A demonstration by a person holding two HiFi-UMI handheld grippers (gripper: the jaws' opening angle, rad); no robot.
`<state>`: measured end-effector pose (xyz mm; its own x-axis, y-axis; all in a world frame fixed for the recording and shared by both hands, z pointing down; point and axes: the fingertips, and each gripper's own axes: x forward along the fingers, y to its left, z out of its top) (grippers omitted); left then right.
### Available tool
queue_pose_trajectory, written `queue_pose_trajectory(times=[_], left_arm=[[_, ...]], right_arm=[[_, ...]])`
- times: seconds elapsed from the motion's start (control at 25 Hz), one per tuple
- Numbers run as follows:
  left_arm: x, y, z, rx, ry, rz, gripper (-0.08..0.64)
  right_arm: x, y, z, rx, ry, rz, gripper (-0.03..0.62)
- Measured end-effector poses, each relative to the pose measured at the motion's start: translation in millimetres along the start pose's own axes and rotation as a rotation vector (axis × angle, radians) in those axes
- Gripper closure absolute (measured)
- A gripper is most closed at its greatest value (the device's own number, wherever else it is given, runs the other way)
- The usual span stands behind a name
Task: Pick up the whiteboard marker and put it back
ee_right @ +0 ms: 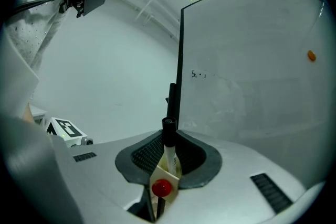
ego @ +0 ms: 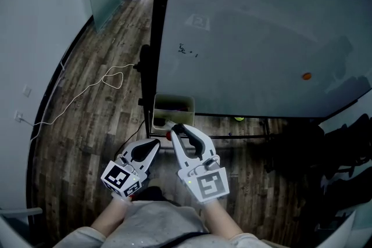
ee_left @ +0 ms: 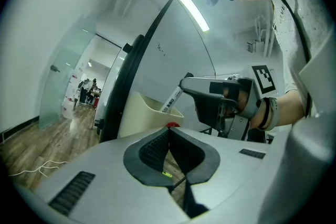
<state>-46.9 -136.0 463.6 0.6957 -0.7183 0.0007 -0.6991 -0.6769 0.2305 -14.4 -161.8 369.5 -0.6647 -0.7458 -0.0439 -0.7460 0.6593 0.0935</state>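
Note:
My right gripper (ee_right: 167,152) is shut on the whiteboard marker (ee_right: 169,159), a white barrel with a black cap that stands upright between the pads. In the left gripper view the marker (ee_left: 172,100) slants down from the right gripper (ee_left: 185,84) into a cream holder (ee_left: 140,113). That holder (ego: 173,103) hangs at the whiteboard's (ego: 261,26) lower left corner, and a small red round piece (ego: 169,135) sits at its near rim. My left gripper (ego: 154,143) hovers just left of the right gripper (ego: 178,128), jaws shut and empty.
The whiteboard stands on a black frame (ego: 156,26) over a wooden floor (ego: 99,119). An orange magnet (ego: 306,75) sticks to the board. A white cable (ego: 87,90) trails across the floor at the left. Dark objects (ego: 325,154) crowd the right side.

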Motion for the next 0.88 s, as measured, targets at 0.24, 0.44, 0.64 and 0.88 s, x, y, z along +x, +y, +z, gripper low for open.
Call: queue_pose_trajectory(times=[0.24,0.44,0.64,0.88], left_arm=[[4,3,-5,-0.004,0.008,0.004,0.545],[5,5,-9,0.000,0.014,0.000,0.545],[7,4,-8,-0.004,0.015,0.000,0.545],[8,4,-9,-0.003,0.015,-0.005,0.545]], right_arm=[[4,-1,-11,-0.010,0.029,-0.005,0.514],[8,0,-17,-0.027,0.038,-0.007,0.514],[10,2,-21,-0.045,0.048,-0.006,0.514],[13,6,-28,-0.153,0.112,-0.004,0.514]])
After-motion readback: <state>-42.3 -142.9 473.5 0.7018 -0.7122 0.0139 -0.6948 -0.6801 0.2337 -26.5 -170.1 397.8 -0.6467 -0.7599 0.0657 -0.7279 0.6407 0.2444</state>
